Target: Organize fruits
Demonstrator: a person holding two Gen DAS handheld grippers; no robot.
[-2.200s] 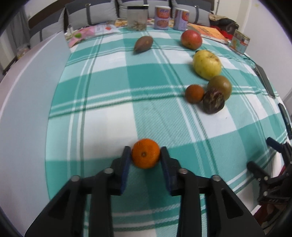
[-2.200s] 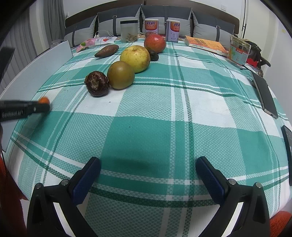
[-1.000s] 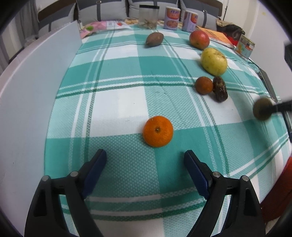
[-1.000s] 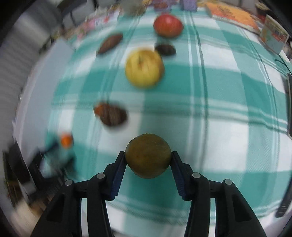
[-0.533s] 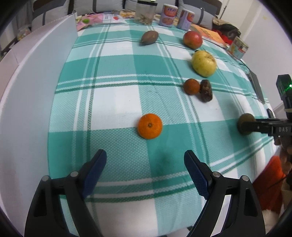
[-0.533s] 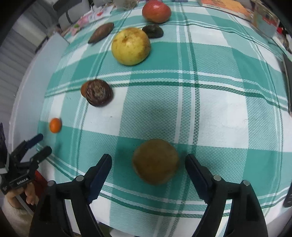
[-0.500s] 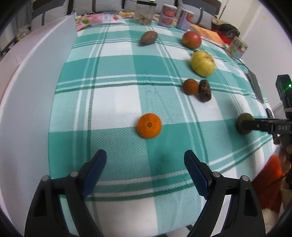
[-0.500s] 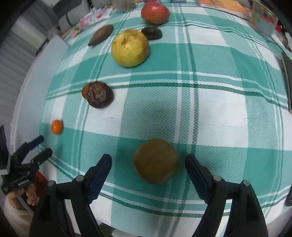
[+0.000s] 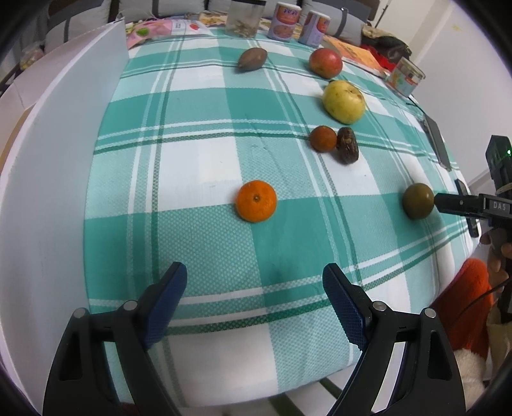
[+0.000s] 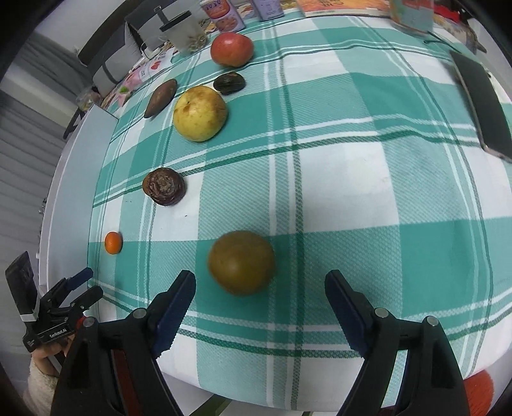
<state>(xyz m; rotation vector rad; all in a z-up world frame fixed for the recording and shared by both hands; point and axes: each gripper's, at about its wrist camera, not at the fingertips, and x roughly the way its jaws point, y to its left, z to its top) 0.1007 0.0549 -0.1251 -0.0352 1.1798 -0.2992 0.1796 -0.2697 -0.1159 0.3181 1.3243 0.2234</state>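
An orange [image 9: 256, 200] lies on the checked tablecloth ahead of my open, empty left gripper [image 9: 254, 288]; it shows small in the right wrist view [image 10: 113, 242]. A brown-green round fruit [image 10: 241, 262] rests on the cloth just ahead of my open, empty right gripper [image 10: 260, 297]; it also shows in the left wrist view [image 9: 418, 200]. Further back lie a dark wrinkled fruit [image 10: 164, 186], a small reddish-orange fruit [image 9: 323, 138], a yellow apple [image 10: 200, 113], a red apple [image 10: 232, 49], a brown oval fruit [image 10: 160, 97] and a small dark fruit [image 10: 229, 83].
A white board [image 9: 48, 144] stands along the left table edge. Jars and cans [image 9: 281, 20] and a book [image 9: 352, 52] line the far edge. A phone [image 10: 483, 105] lies at the right. The near table edge is just below both grippers.
The right gripper has set the brown-green fruit on the cloth, opened and drawn back a little. The left gripper stays open behind the orange it let go earlier.
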